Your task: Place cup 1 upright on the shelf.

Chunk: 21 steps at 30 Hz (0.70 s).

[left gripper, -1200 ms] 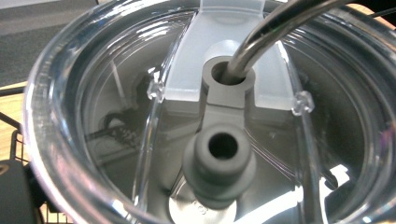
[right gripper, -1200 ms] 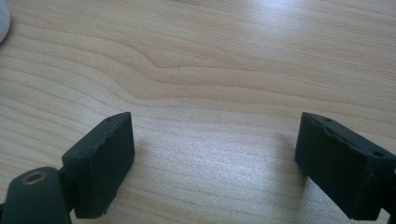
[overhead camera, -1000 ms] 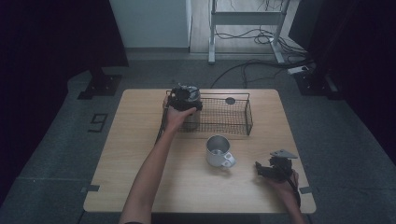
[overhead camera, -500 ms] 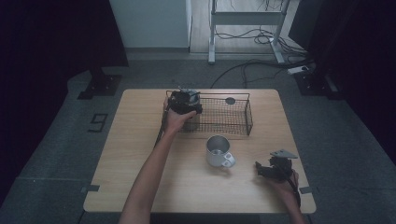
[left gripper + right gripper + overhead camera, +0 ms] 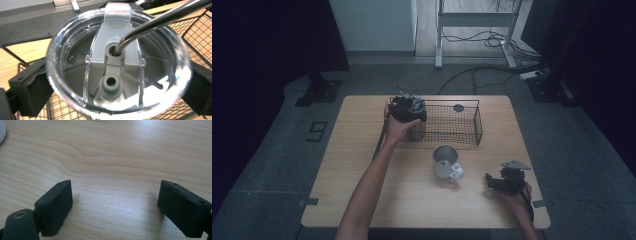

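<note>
1 wire basket (image 5: 464, 131) on the table (image 5: 362, 175), at its far edge. 1 tumbler (image 5: 117, 62) w/ clear lid inside the basket's left end; 1 metal straw (image 5: 160, 18) through the lid. 1 small dark round item (image 5: 458, 107) by the basket's far rim, can't tell what. 1 metal mug (image 5: 446, 161) just in front of the basket. 2 grippers: left gripper (image 5: 408, 109) at the basket's left end, right gripper (image 5: 504, 181) well apart from the basket, near-right.
</note>
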{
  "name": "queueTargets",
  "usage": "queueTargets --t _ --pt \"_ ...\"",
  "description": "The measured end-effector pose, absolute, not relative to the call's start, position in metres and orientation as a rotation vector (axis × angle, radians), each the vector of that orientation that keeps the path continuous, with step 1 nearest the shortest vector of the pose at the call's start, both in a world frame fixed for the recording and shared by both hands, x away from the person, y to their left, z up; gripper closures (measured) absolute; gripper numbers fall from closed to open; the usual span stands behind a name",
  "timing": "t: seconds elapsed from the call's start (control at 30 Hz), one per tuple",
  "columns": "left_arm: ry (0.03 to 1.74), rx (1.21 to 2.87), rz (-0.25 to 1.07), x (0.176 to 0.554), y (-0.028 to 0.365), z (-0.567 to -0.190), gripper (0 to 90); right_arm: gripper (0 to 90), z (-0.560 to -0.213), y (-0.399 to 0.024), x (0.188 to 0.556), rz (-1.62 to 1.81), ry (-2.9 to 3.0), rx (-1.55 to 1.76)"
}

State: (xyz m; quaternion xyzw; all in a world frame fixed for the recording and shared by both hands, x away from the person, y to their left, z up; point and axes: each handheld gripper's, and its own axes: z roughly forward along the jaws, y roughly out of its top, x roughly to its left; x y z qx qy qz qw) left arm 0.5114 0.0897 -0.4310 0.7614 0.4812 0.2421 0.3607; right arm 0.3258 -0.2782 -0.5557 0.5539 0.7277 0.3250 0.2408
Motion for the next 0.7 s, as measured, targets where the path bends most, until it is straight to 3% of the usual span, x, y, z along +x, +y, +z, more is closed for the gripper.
queueTargets --t 0.7 --pt "1.148 1.874 0.598 0.477 0.112 -0.409 0.0 12.5 -0.556 -0.278 0.326 0.888 1.985 1.523"
